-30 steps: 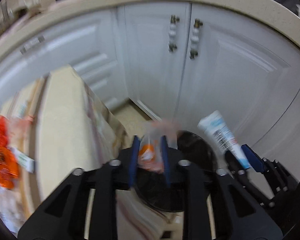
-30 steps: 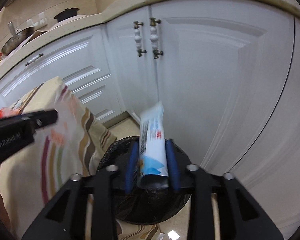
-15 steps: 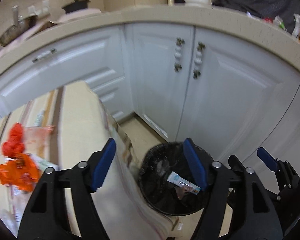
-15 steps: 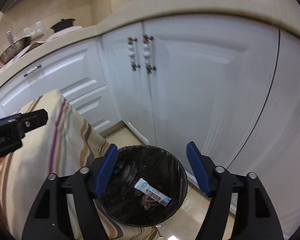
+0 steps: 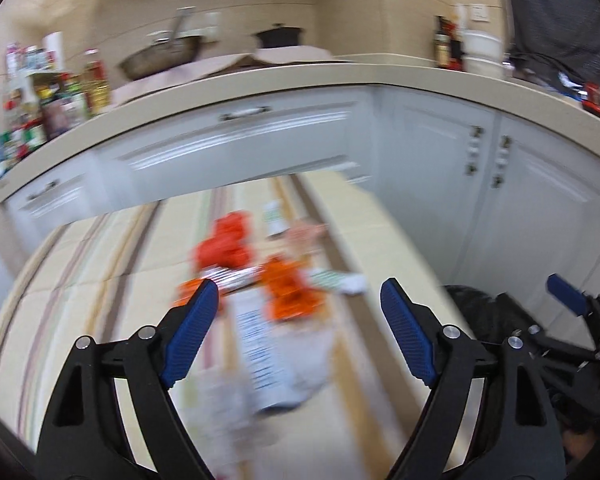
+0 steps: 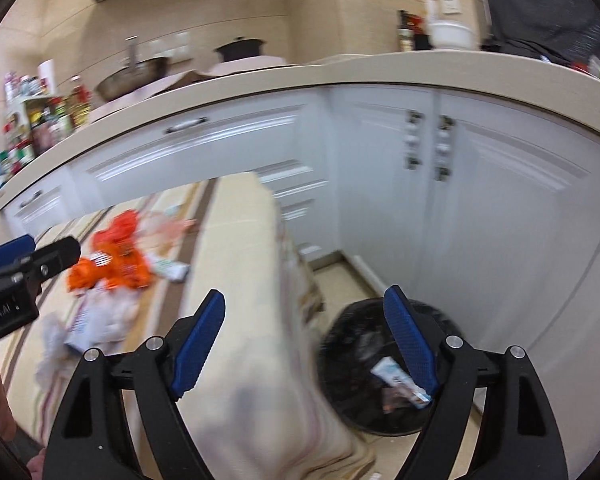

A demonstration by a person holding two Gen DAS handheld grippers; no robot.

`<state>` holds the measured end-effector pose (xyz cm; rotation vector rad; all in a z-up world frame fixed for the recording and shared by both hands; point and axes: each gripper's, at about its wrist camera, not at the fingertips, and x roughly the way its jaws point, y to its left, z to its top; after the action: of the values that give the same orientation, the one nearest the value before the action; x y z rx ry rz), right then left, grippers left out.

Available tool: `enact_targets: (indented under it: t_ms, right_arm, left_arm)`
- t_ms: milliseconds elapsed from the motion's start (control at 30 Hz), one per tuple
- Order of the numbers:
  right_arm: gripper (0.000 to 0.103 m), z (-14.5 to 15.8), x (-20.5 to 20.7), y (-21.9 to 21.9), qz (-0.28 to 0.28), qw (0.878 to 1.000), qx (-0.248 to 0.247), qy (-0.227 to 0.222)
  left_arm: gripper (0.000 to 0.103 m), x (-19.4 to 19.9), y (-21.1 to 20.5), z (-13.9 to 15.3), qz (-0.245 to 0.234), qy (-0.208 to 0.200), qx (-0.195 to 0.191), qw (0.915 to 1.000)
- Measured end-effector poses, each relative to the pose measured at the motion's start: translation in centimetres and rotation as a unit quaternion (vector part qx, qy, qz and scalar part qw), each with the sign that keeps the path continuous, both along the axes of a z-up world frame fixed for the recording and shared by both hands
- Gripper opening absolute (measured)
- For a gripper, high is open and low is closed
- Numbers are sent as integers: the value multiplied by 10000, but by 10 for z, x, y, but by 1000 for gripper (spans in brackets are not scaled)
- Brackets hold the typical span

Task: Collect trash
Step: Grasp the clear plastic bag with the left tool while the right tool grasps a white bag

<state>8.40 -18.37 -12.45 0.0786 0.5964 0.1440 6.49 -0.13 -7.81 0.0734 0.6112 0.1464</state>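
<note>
My left gripper (image 5: 298,296) is open and empty above a striped tablecloth (image 5: 80,280). Ahead of it lies a blurred heap of trash: orange wrappers (image 5: 288,284), a red-orange bag (image 5: 224,246) and a white printed packet (image 5: 260,352). My right gripper (image 6: 304,300) is open and empty over the table's right edge. A black bin (image 6: 376,368) stands on the floor below it, with a white-and-blue tube (image 6: 396,380) inside. The heap also shows in the right wrist view (image 6: 112,264). The right gripper shows at the right edge of the left wrist view (image 5: 568,300).
White cabinets (image 6: 480,220) with a beige counter (image 6: 260,80) curve behind the table. The counter holds bottles (image 5: 40,100), a pan (image 5: 164,52) and a pot (image 5: 278,36). The tablecloth hangs down at the table's right edge (image 6: 296,280) beside the bin.
Both grippers opened and dropped the wrapper and the tube into the bin. Both have since swung left, the left one back over the table's trash heap.
</note>
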Motion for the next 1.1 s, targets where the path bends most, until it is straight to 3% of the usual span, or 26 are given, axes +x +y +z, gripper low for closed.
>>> enact_targets:
  t_ms: [233,400,500,600,667,700,933,1000,1100]
  right_arm:
    - [79,-3,-16,45,364,9993,-93,0]
    - [79,-3,-25,67,518,9984,-231,16]
    - [79,-3,-25,75,596,9979,-249,54]
    - [79,-4,-22,84,716,9971,-242,93]
    - [79,-4,-21,90,800,9965,-214,115]
    - [79,-4,-19,94,866,9960,-193,131]
    - [79,-8,-8,119,1163,9928,-193,206]
    - [74,-11,-4,126,1251,9915,-200,281]
    - [56,-15,2,134,1378,9893,-220,429]
  left_arm:
    - [82,-31,47,-27,555,260,149,9980]
    - [82,-35,62,-51,616,524,56,9967]
    - [82,-36,68,-55,519,483,-94,9974]
    - [69,-35,68,-59,339,506,-176,9980]
    - [49,-32,72,-63,274,606,-332,9972]
    - [45,-32,75,-65,239,666,-400,9967]
    - [42,-38,94,-67,266,593,-422,9970]
    - [42,-39,105,-66,370,594,-493,9963]
    - [42,-41,120,-64,519,587,-584,9952]
